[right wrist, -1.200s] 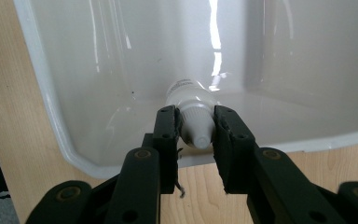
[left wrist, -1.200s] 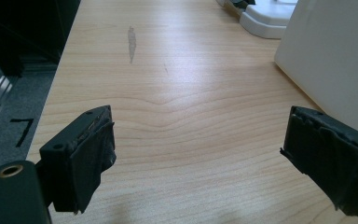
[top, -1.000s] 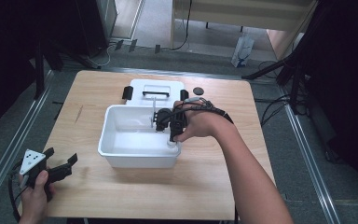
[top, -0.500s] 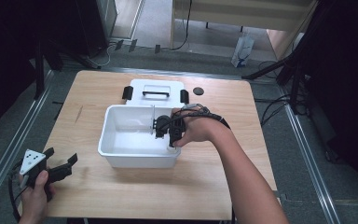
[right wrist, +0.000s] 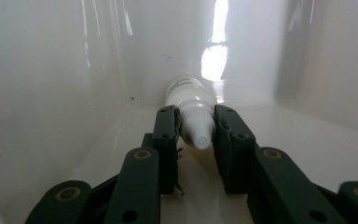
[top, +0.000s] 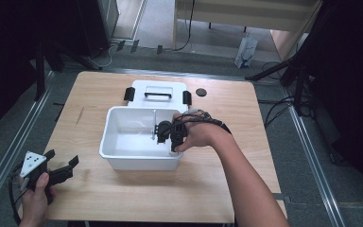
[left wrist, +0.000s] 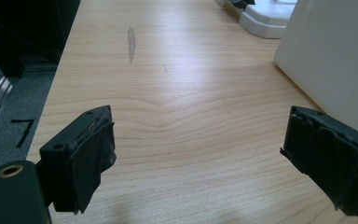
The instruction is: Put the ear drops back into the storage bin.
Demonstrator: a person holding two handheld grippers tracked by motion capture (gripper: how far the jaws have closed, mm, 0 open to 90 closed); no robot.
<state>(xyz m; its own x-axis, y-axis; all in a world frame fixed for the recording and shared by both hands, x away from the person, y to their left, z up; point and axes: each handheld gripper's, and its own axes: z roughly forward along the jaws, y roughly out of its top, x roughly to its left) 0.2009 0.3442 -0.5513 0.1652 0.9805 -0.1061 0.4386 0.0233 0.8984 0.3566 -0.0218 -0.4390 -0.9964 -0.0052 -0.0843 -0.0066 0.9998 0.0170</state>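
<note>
Glossy white bin (top: 123,156) walls close around right gripper (right wrist: 196,123), clenched on smooth white bottle (right wrist: 191,105); left gripper (left wrist: 200,154) spread wide over bare wood.

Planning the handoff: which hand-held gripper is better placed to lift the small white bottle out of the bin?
Right hand-held gripper: its jaws are closed on the bottle inside the white bin.

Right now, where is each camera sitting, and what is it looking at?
High view: above the person's side, looking forward and down at the table, the white bin and its lid; both forearms and hands show.
Left gripper view: rides the left gripper, looking across bare table between its wide-apart jaws.
Right gripper view: rides the right gripper inside the bin, jaws closed on a small white bottle.
Shared: high and left gripper views both show the bin and lid.
</note>
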